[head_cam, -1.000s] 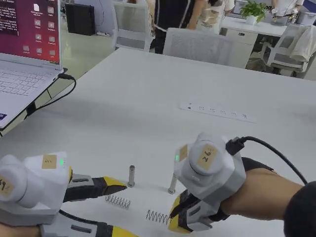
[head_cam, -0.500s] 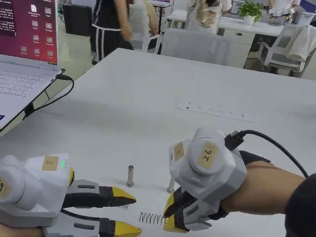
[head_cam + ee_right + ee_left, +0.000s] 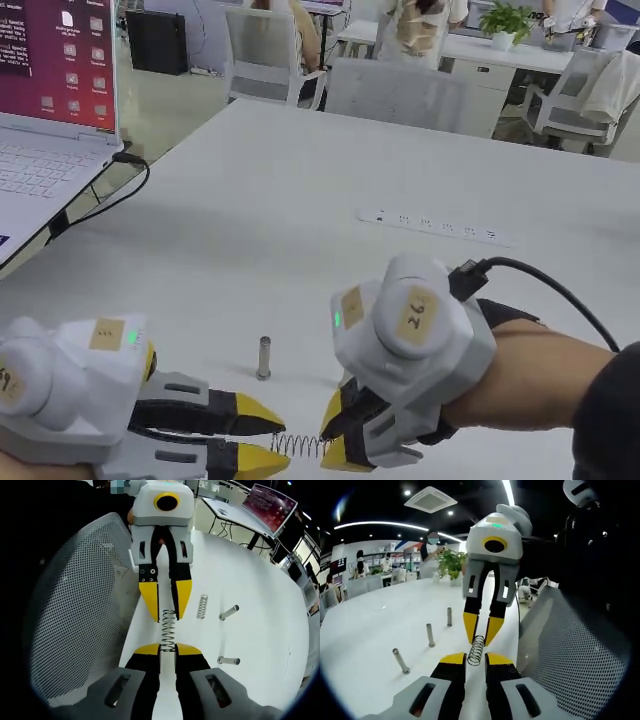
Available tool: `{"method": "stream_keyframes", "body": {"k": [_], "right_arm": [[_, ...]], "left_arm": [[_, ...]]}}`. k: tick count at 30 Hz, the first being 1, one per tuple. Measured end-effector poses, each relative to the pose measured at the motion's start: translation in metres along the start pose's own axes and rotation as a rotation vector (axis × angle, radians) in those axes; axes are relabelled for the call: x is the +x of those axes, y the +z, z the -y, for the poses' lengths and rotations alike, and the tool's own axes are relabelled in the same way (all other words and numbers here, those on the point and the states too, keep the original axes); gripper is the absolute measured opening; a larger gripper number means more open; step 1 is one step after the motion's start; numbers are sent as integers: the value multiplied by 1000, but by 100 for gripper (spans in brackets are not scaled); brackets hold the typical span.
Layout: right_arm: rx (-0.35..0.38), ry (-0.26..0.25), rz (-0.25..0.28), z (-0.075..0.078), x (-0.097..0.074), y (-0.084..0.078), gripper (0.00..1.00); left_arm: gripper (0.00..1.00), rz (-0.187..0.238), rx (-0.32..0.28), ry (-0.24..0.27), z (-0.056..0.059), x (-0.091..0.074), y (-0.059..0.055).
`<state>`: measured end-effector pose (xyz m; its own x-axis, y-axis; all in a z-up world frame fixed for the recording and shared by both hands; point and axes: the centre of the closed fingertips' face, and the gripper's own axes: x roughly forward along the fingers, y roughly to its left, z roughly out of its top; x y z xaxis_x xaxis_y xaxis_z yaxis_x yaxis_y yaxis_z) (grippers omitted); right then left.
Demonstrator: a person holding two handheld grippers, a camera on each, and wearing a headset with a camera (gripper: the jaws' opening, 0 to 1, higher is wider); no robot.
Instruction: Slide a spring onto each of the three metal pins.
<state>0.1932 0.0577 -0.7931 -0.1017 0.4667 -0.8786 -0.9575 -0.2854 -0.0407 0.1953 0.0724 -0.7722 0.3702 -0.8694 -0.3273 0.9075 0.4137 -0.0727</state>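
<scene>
**Friend:** What have you got there?

**Me:** A spring (image 3: 169, 629). My left gripper (image 3: 475, 659) pinches one end and my right gripper (image 3: 169, 651) pinches the other. Both pairs of jaws are squeezed on it. It runs straight from one to the other, low over the table (image 3: 300, 200).

**Friend:** Where are the pins?

**Me:** They stand up in a row on the table, off to the side of the spring. There is the nearest pin (image 3: 400, 661), the middle pin (image 3: 429, 635) and the far pin (image 3: 449, 616). All three are bare. Another spring (image 3: 202, 606) lies flat near them.

**Friend:** So which step is this?

**Me:** The very first one, I think. I'm getting this spring ready, and no pin is done yet.

**Friend:** What comes next?

**Me:** I guess one gripper has to let go, so one end is free. Then the other one has to tip the spring up, put its hole right over a pin top and slide it down. It looks bendy, so I should go gently.
</scene>
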Motion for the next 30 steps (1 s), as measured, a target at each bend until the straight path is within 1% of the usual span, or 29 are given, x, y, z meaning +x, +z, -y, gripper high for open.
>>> {"method": "stream_keyframes", "body": {"k": [5, 11, 15, 22, 27, 30], "right_arm": [[-11, 7, 1, -2, 0, 1, 8], [-14, 0, 4, -1, -1, 2, 8], [-5, 3, 11, -1, -2, 2, 9], [8, 8, 14, -2, -3, 1, 9], [21, 8, 21, -2, -2, 1, 10], [28, 13, 16, -2, 0, -2, 11]], "left_arm": [[3, -4, 1, -3, 1, -1, -1], [2, -5, -8, -7, 1, -1, 0], [2, -5, -21, -14, 1, -1, 1], [2, -13, -26, -24, 2, -2, 2], [2, -3, -34, -27, 4, -2, 4], [2, 6, -33, -28, 4, -3, 7]]}}
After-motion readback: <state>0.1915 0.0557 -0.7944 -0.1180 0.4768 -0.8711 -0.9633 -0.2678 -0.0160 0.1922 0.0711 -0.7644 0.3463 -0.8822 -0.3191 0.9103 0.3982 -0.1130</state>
